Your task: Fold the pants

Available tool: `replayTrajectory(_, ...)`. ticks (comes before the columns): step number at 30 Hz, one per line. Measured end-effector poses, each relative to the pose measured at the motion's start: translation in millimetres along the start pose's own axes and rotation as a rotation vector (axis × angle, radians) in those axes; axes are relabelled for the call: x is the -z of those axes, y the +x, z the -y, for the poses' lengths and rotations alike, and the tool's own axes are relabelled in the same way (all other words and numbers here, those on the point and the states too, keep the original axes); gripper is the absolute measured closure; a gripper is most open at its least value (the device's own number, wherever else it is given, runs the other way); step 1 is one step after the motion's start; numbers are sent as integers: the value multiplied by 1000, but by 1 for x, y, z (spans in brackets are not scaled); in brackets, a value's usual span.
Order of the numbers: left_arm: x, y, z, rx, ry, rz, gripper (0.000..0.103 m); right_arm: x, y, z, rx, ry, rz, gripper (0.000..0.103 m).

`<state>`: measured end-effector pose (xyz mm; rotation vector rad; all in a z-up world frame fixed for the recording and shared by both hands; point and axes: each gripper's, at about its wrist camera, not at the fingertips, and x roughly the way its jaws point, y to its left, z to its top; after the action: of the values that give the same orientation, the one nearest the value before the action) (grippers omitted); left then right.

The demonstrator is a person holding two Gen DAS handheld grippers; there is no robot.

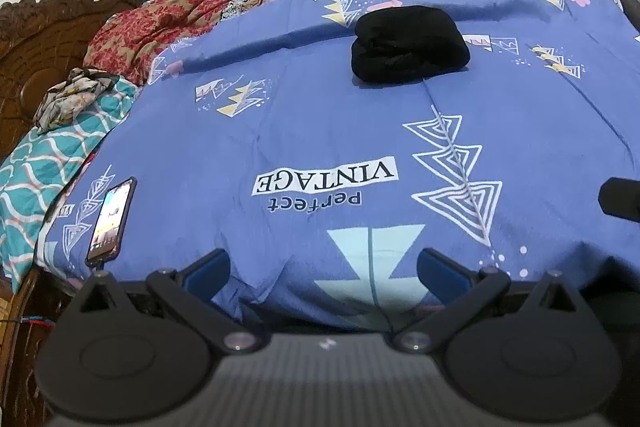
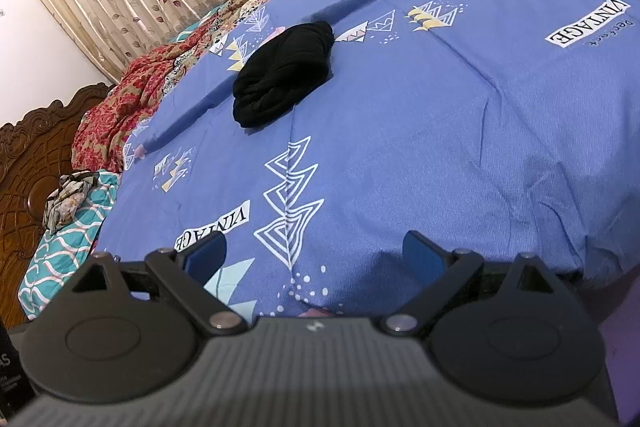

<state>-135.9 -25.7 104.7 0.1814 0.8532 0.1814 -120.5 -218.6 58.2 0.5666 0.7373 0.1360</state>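
The black fabric pants [image 1: 410,43] lie folded into a thick bundle mid-bed on the blue printed bedsheet [image 1: 320,131], toward its far edge; the left gripper [image 1: 324,267] and right gripper [image 2: 316,251] hang spread wide, empty.

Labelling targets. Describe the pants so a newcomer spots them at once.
Start from the blue sheet with the VINTAGE prints covering the bed. Towards its far side, in front of the red floral quilt, lies a compact folded bundle: the pants. They are the only plain black item on the bed; everything around is patterned.

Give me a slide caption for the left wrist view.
Open left gripper hangs at the edge of the blue bedsheet, black pants folded mid-bed, phone beside.
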Motion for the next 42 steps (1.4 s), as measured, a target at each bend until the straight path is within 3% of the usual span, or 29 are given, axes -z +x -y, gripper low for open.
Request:
replayTrajectory(23,2,15,-3,91,-49,-120,0,1,2,1,4,0,-6,7)
replayTrajectory(42,7,26,-4,121,-75,-201,0,3,4,-1,8,7,-12,7)
